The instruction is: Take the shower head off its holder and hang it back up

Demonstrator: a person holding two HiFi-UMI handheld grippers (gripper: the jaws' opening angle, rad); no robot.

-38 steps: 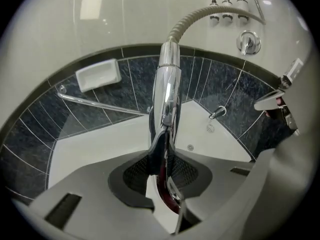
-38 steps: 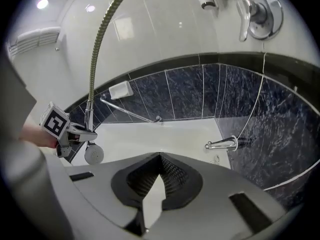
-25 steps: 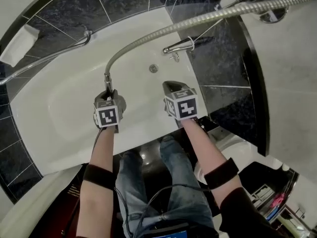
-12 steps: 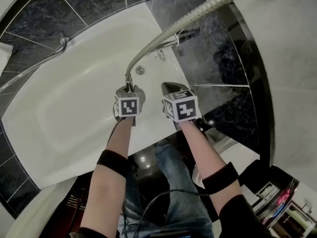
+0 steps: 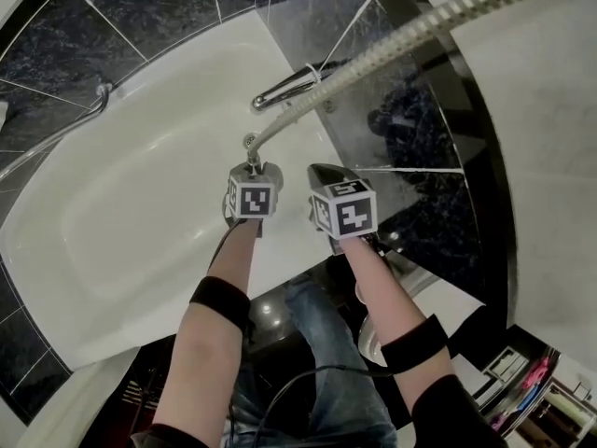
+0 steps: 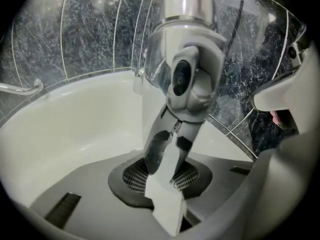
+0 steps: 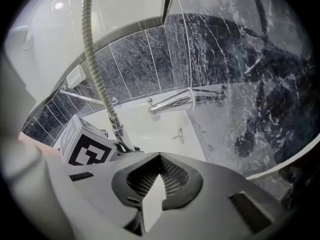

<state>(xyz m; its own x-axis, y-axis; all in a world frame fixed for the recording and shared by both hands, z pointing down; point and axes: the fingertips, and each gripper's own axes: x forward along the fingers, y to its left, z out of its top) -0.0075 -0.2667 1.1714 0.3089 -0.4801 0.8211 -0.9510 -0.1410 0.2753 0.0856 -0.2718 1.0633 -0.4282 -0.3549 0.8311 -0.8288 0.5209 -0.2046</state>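
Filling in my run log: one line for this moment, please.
left gripper: shut on chrome shower head | right gripper: shut, empty | over white bathtub

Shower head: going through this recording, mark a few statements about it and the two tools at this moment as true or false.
1. The left tool is closed on the shower head. True.
2. The right tool grips the shower head too. False: its jaws are together with nothing between them.
3. In the head view, the hose runs from the shower head up toward the upper right. True.
4. The shower head hangs on its holder. False: the left tool holds it over the bathtub.
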